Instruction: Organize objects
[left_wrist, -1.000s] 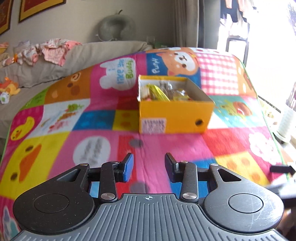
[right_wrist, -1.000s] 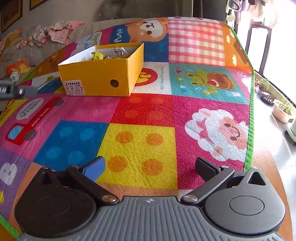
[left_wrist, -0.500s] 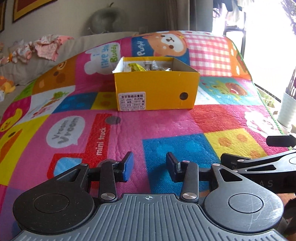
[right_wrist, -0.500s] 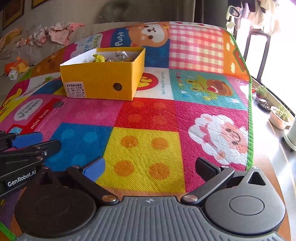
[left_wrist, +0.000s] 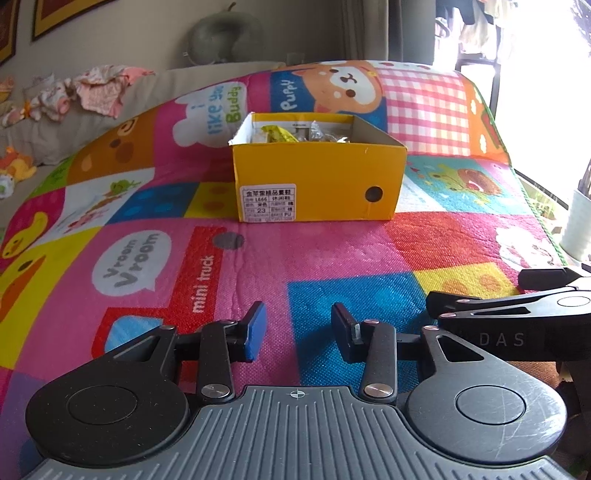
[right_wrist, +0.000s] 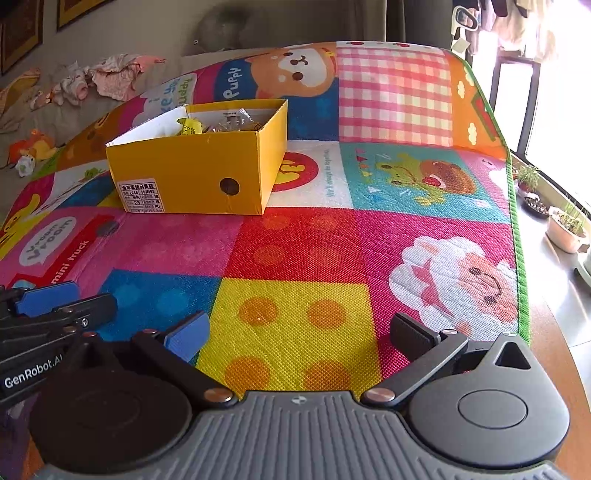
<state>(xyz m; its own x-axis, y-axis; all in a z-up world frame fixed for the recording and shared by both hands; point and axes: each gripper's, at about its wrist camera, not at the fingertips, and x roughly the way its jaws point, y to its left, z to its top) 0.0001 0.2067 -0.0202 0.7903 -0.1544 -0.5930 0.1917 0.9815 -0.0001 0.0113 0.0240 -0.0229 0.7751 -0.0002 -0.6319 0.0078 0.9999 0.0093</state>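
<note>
Hovering side by side over the play mat (left_wrist: 332, 258), left claw (left_wrist: 298, 332) and right claw (right_wrist: 301, 334) gape empty.

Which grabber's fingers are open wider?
The right gripper. Its fingers stand far apart over the yellow dotted square, while the left gripper leaves a narrower gap. Both are empty.

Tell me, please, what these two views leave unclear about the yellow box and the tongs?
- Box contents: both views, near wall hides all but wrapper tops.
- Label print: right view, too small.
- Right tongs: left view, cut by edge.
- Left tongs: right view, cut by edge.
</note>
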